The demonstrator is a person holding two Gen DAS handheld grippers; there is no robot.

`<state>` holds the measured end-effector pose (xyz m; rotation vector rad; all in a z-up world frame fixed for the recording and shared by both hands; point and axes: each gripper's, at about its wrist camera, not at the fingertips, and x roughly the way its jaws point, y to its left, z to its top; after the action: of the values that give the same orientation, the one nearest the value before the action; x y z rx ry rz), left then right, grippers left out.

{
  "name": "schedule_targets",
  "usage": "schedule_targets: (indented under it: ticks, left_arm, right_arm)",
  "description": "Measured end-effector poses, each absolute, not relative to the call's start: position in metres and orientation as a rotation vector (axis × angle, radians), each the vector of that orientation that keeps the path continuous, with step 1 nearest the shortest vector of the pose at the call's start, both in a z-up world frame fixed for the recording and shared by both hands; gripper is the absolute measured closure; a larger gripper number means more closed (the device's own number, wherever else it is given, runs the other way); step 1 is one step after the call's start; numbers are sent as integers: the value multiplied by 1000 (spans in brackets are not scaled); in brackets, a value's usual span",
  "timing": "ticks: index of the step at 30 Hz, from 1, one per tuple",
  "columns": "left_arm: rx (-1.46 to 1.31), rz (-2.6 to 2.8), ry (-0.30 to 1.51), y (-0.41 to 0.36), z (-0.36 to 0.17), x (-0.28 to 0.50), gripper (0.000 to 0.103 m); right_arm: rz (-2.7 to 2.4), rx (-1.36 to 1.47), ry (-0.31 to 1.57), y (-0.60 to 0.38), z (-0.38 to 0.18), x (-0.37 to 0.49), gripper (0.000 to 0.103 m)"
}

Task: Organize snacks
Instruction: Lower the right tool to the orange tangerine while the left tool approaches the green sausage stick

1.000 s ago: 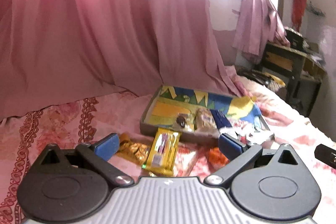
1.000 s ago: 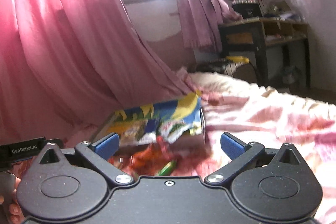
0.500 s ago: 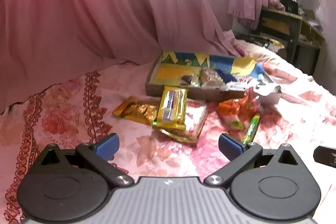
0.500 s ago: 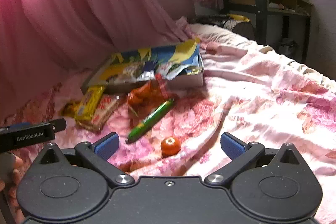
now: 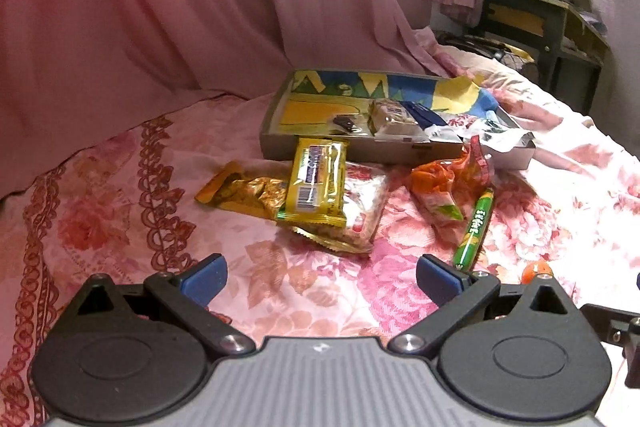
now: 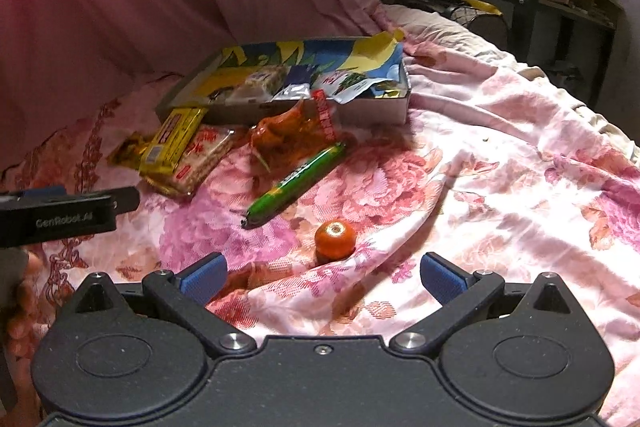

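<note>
- Both views have tipped down toward the bed since a moment ago — the loose snacks now fill the middle.
- My left gripper (image 5: 318, 277) and right gripper (image 6: 320, 277) are both spread wide, holding nothing.
- On the floral bedspread (image 6: 500, 187), a shallow box (image 5: 360, 147) sits toward the far edge, some packets already inside.
- In front of it: a yellow bar (image 5: 318, 183), an orange pouch (image 5: 448, 179), a green stick (image 6: 294, 183), and a small orange sweet (image 6: 335, 239) nearest my right gripper.
- Risk — the round sweet could roll off the folds if nudged.

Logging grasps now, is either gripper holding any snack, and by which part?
Nothing is held: left gripper and right gripper are both open and empty.
</note>
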<state>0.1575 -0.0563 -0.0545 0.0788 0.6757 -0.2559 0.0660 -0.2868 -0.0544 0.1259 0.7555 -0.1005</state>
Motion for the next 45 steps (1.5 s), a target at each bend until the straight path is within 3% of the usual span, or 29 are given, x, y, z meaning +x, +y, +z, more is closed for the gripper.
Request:
schedule_targets:
  ticks: [29,37,43,45]
  left_arm:
    - [77,-438,782,-109,-75,215,1]
    - [108,-515,827,-143,-86,236,1]
    - [135,-630,866,-165,-93,245,1]
    - [145,-652,867,-170,-95,245,6]
  right_arm:
    - [39,216,895,-331,-66,128,2]
    - [74,228,913,-326,-80,140,11]
    - [70,241,939,-327,-91,148,28]
    - [70,244,951,-327,-95,150,35]
